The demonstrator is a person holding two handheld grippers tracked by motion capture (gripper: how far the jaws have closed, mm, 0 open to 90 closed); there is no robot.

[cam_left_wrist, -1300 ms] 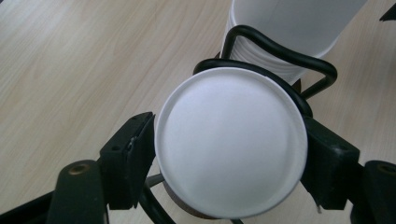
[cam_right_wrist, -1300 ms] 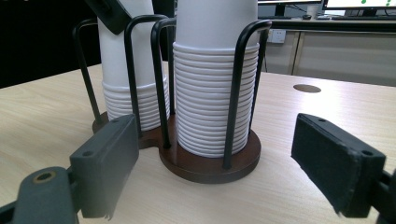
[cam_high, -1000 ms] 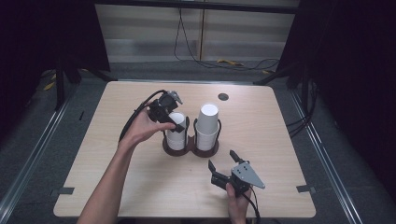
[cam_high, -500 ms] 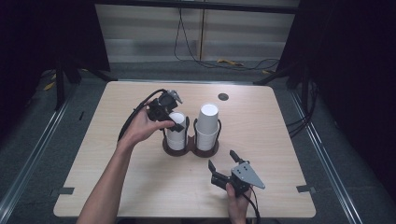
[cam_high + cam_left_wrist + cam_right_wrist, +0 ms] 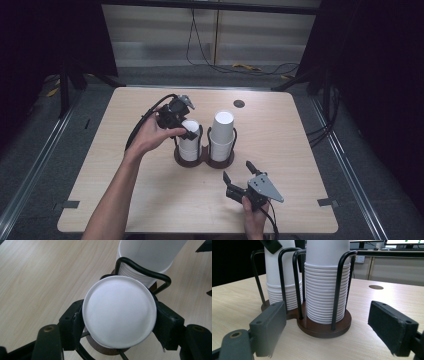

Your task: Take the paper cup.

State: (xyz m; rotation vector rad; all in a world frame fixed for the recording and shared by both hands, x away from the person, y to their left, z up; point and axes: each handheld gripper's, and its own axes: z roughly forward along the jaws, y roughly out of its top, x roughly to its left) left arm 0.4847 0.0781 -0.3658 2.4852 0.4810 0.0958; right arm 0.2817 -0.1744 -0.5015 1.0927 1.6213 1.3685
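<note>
Gripping the top cup (image 5: 119,315) of the left stack, the left gripper (image 5: 181,126) has its jaws closed on the cup's sides just below the upturned base, seen from above in the left gripper view. The cup sits nested on its stack in the left ring of the holder (image 5: 203,159), near the middle of the table (image 5: 100,165). It looks like thin paper: very light, easily crushed, and probably snug on the cup beneath, so I judge a gentle squeeze across the stiffer base end and a straight upward pull to be safest. The right gripper (image 5: 242,178) rests low on the table in front of the holder, jaws wide apart and holding nothing, facing the taller right stack (image 5: 327,282).
</note>
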